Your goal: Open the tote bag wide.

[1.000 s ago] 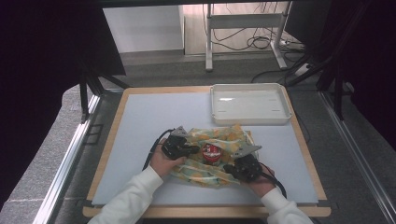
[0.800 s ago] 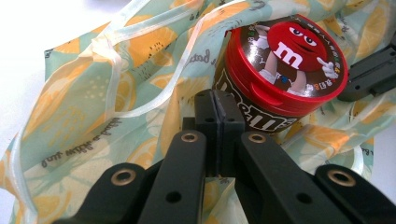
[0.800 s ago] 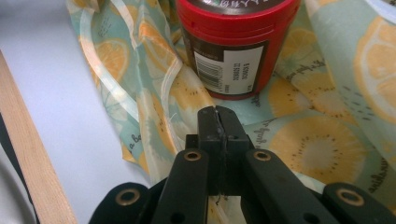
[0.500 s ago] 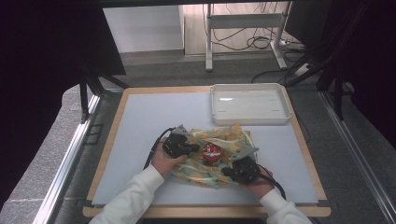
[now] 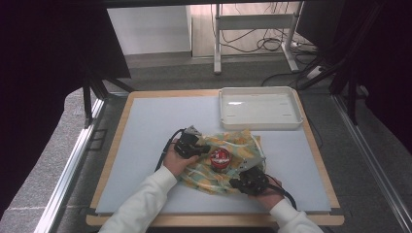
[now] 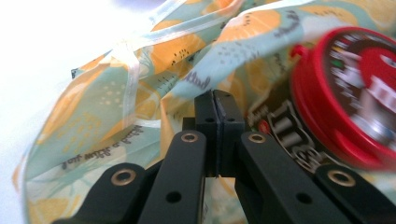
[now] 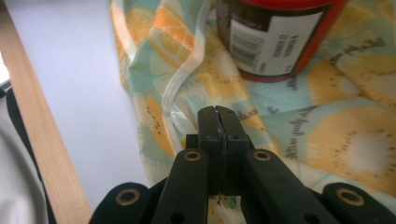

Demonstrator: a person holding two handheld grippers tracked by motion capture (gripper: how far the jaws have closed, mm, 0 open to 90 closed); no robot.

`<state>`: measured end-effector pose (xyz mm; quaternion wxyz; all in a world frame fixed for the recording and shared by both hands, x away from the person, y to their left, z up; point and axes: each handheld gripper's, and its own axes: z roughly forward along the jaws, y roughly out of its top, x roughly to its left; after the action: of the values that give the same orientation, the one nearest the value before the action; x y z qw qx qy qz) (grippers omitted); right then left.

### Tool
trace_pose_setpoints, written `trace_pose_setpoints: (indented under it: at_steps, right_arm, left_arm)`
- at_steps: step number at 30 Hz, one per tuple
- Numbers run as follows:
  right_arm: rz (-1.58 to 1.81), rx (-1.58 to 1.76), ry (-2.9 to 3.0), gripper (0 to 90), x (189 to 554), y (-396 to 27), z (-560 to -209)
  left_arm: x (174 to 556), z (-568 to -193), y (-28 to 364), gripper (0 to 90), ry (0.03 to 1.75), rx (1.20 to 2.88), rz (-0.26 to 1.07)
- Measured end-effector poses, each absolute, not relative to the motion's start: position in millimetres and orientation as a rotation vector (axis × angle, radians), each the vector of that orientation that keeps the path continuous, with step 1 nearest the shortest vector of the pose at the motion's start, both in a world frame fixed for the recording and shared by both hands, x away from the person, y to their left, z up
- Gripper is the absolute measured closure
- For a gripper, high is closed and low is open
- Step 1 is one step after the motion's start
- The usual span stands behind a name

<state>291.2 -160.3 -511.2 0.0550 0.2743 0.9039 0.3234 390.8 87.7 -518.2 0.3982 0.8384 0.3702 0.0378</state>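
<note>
A cloth (image 5: 243,145) printed with orange slices lies crumpled on the front half of the table. On its middle stands a dark jar with a red lid (image 5: 219,158). My left gripper (image 5: 204,148) is at the cloth's left side, close to the jar. In the left gripper view its jaws (image 6: 215,95) are pressed together where the cloth's (image 6: 116,107) folds gather, with the jar (image 6: 359,93) just to the right. My right gripper (image 5: 235,183) is at the cloth's front edge. Its jaws (image 7: 217,112) are shut over the cloth (image 7: 336,135) below the jar (image 7: 275,42); I cannot tell whether fabric is caught.
An empty white tray (image 5: 257,124) sits at the back right of the pale blue table top. A wooden border (image 7: 37,140) frames the table. Cables trail from both grippers. White sleeves come in from the front edge.
My left gripper has edged a little toward the jar and sunk slightly. The right gripper, the jar and the tray have stayed put.
</note>
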Motion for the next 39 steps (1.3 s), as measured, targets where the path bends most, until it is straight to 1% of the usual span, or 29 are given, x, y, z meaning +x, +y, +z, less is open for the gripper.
trace_pose_setpoints:
  at_steps: [11,18,28,34,39]
  right_arm:
    - [0.963,0.794,2.782,89.0,286.5,-158.2,-516.7]
    - [0.969,0.795,2.773,89.0,287.8,-159.1,-516.1]
    - [1.066,0.809,2.669,88.9,291.6,-166.7,-499.1]
    - [1.125,0.832,2.595,88.9,295.1,-173.8,-488.0]
    - [1.165,0.845,2.54,88.9,297.5,-178.8,-480.9]
  left_arm:
    - [412.2,-528.2,79.2,90.0,0.988,2.133,0.106]
    - [409.6,-526.4,81.0,90.0,0.972,2.132,0.089]
    - [378.7,-498.8,97.7,90.0,0.885,2.08,0.087]
    - [365.0,-485.4,110.2,90.0,0.863,2.027,0.091]
    - [355.1,-477.4,116.6,90.0,0.844,2.015,0.096]
